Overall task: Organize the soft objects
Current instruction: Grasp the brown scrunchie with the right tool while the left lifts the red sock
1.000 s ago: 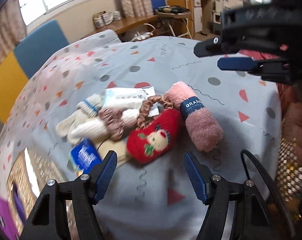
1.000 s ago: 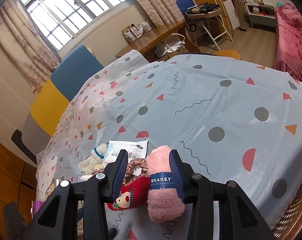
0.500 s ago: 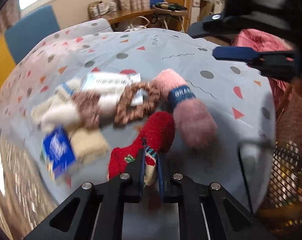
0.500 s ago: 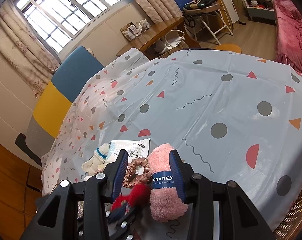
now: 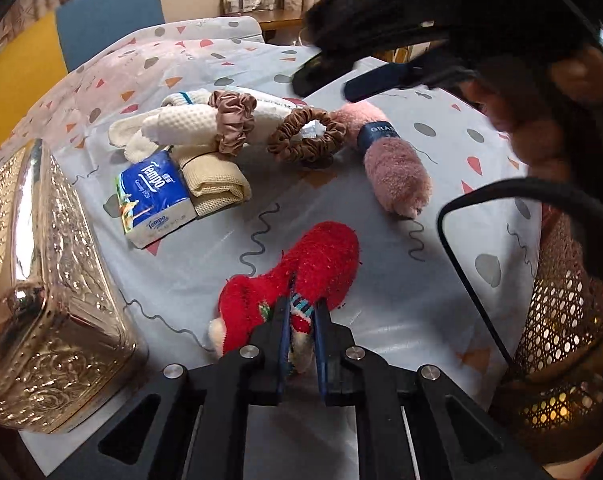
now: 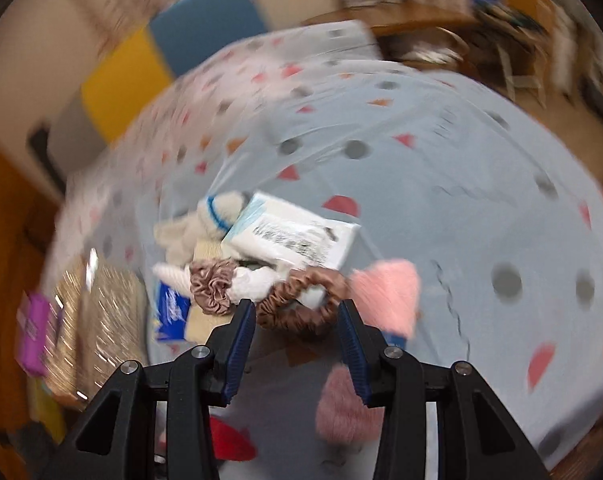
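Observation:
My left gripper is shut on a red Christmas sock, which lies on the patterned tablecloth apart from the pile. Behind it lie a pink rolled cloth, a brown scrunchie, a mauve scrunchie around white socks, a beige cloth and a blue tissue pack. My right gripper hovers open above the brown scrunchie, with nothing between its fingers. That view is blurred; it shows the pink cloth to the right and the red sock below.
An embossed gold box stands at the table's left edge, close to the tissue pack. A wicker basket sits off the table's right edge. A white printed packet lies behind the pile. A blue and yellow chair back stands beyond the table.
My left gripper closed on the red sock and dragged it out of the pile toward the near edge. My right gripper swung left from the pink cloth to above the brown scrunchie.

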Tool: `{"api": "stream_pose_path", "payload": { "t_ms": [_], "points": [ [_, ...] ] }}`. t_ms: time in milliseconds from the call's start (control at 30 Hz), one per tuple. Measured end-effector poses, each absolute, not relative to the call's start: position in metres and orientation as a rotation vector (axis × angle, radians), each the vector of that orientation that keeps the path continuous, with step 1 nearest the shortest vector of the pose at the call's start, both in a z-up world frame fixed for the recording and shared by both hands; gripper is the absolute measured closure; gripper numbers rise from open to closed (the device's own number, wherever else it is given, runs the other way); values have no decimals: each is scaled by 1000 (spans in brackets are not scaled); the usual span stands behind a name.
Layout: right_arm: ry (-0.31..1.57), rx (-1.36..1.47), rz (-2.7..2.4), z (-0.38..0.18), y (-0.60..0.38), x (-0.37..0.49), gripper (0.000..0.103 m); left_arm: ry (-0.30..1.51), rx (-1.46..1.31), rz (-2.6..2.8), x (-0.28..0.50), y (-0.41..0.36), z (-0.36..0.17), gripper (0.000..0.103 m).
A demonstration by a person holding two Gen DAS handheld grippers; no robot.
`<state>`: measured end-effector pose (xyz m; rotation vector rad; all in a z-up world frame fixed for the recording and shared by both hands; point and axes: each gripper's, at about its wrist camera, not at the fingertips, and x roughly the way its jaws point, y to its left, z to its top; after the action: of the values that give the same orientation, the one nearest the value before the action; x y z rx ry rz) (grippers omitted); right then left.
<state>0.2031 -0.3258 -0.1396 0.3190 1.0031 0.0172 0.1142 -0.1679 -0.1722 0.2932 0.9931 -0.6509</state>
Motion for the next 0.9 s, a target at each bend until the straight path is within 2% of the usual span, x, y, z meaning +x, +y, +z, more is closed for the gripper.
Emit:
{"api": "stream_pose_path", "payload": {
  "t_ms": [67, 100, 300, 500, 567, 600, 700, 900],
  "points": [
    [1055, 196, 74, -145, -311, 221, 42, 993, 277, -650, 113, -166, -172, 92],
    [1076, 133, 91, -149, -304, 228, 29, 993, 272, -651, 113, -165, -172, 92],
    [1176, -183, 250, -170, -272, 244, 25, 990, 244, -651, 107, -156, -172, 92],
    [1211, -280, 199, -190, -273, 253, 25, 994, 217, -640, 105, -150, -172, 92],
    [1209, -259, 195, -193, -274, 250, 58, 992, 214, -636, 104, -149, -172, 92],
    [1210, -239, 202, -193, -276, 250, 84, 990, 213, -635, 103, -149, -172, 92],
    [1179, -185, 208, -180, -280, 235, 93, 988, 202, -631, 102, -146, -170, 93],
    [1212, -41, 212, -176, -281, 223, 93, 968, 160, -634, 101, -136, -149, 93]
  ]
}}
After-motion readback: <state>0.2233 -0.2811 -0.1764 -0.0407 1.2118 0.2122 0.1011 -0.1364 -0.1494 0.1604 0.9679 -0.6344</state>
